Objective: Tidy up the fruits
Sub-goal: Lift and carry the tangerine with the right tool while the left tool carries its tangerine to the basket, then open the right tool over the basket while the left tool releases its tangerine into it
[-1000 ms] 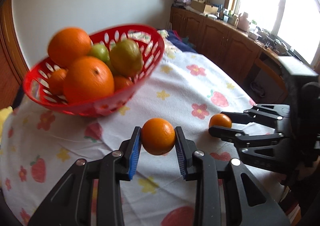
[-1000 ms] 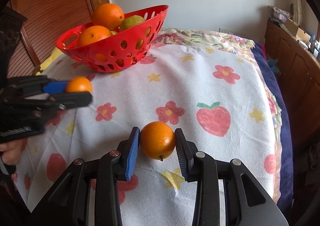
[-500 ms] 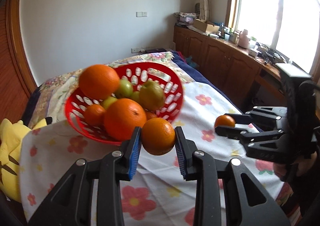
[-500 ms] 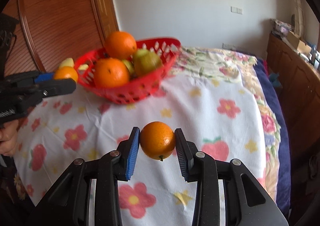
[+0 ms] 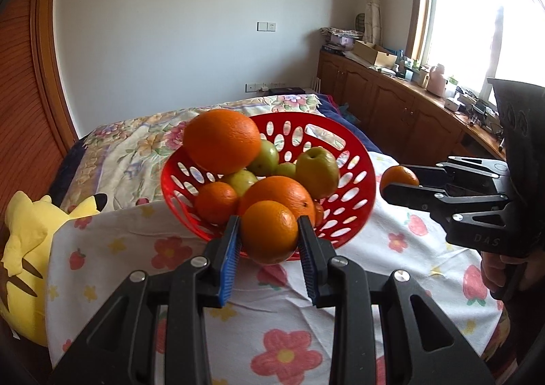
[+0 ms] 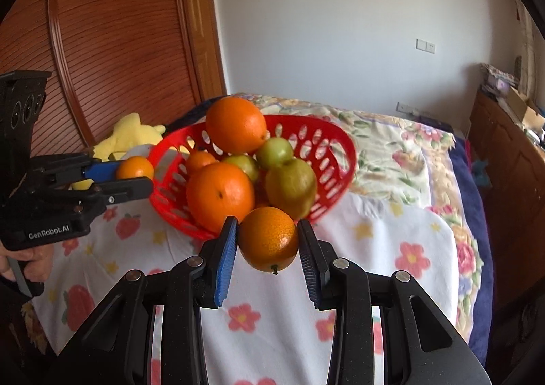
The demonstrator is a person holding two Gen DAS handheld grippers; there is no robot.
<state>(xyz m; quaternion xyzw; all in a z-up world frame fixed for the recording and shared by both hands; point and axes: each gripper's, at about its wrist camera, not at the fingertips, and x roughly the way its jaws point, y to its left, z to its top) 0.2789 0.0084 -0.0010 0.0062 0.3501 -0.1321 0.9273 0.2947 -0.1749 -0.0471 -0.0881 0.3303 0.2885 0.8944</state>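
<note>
While both hands are up off the bed, I have a fruit in each: the left hand-held gripper [image 5: 269, 245] is clamped on a small orange [image 5: 269, 231], its blue pads [image 5: 229, 257] pressing the sides at the widest part, and the right hand-held gripper [image 6: 267, 250] is clamped the same way on a second orange [image 6: 268, 238], stem nub pointing down. Neither fruit touches the cloth; each hangs in the air just short of the near rim of the red basket [image 5: 354, 180].

These are firm, round and a little waxy, light enough for one pair of pads, but a ball like this will roll out if I squeeze off-centre, so I judge the grip across the middle is the right one.

Beyond them the basket sits on the flowered sheet [image 5: 156, 252] spread over the bed, and it is already heaped: a big orange [image 5: 222, 141] perched on top, two more oranges lower down, and several green fruits [image 5: 316, 172] behind. That top orange looks ready to roll, so I would set mine into low gaps rather than drop them.

Farther left a yellow plush toy [image 5: 24, 238] lies at the bed's edge; wooden cabinets [image 5: 385, 106] run under the window.
</note>
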